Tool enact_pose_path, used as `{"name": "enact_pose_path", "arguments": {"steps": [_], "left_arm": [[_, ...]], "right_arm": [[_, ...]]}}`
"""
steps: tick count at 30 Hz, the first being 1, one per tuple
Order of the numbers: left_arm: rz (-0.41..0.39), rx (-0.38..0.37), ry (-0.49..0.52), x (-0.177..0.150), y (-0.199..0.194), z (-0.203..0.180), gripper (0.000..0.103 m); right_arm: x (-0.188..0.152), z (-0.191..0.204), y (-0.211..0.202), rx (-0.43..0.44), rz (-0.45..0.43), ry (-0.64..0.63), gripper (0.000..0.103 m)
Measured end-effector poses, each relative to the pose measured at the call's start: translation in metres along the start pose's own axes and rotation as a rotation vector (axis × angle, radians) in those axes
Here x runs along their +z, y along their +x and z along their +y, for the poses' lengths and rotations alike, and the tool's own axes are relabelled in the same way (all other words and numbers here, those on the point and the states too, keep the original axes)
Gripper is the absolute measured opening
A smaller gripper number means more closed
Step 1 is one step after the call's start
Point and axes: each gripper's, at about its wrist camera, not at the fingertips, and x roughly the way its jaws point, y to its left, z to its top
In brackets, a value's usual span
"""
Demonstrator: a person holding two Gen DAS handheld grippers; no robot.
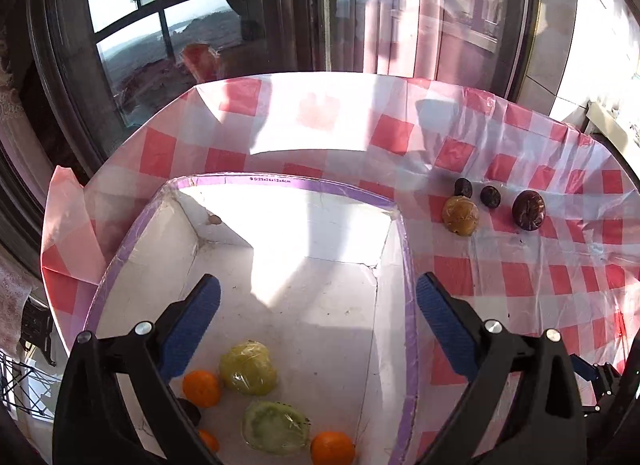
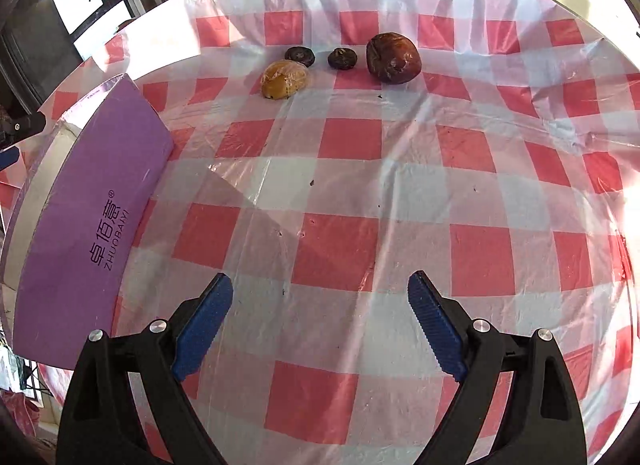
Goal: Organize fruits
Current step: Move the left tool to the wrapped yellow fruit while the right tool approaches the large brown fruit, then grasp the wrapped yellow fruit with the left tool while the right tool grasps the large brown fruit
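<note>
**Left wrist view: box part-filled, four fruits outstanding**

Left wrist view showed the left gripper (image 1: 318, 297) above the purple-rimmed box (image 1: 280, 182), its jaws spread wide with nothing between them. Inside the box, at the near end, lay two wrapped green fruits (image 1: 248, 369), at least three oranges (image 1: 201, 388) and one dark item partly hidden behind the left finger; its identity could not be determined. The far part of the box was bare.

On the checked tablecloth (image 2: 352, 233), to the right of the box and towards the far side, four pieces remained: a wrapped yellow-brown fruit (image 2: 285, 78), two small dark fruits (image 2: 299, 55) just behind and beside it, and a large dark red fruit (image 2: 393, 58) furthest right.

The right gripper (image 2: 320, 321) was over the near cloth, well apart from that group, jaws wide and empty.

Assessment: roughly over half of the visible fruit was boxed; four pieces were left to collect.
</note>
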Motion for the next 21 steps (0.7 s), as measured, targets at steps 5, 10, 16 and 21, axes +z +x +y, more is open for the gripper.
{"name": "enact_pose_path", "arguments": {"steps": [5,10,16,21], "left_arm": [[0.055,-0.141,0.069,0.018,0.031,-0.107,0.100],[0.210,-0.152,-0.026,0.001,0.082,-0.145,0.100],[0.316,-0.089,0.011,-0.028,0.117,-0.140,0.100],[0.357,-0.037,0.059,-0.035,0.140,-0.141,0.100]], "right_arm": [[0.030,-0.033,0.036,-0.045,-0.014,-0.041,0.086],[0.076,-0.054,0.068,-0.069,-0.054,-0.084,0.086],[0.141,-0.067,0.105,-0.056,-0.109,-0.121,0.086],[0.184,-0.069,0.128,-0.016,-0.134,-0.135,0.086]]}}
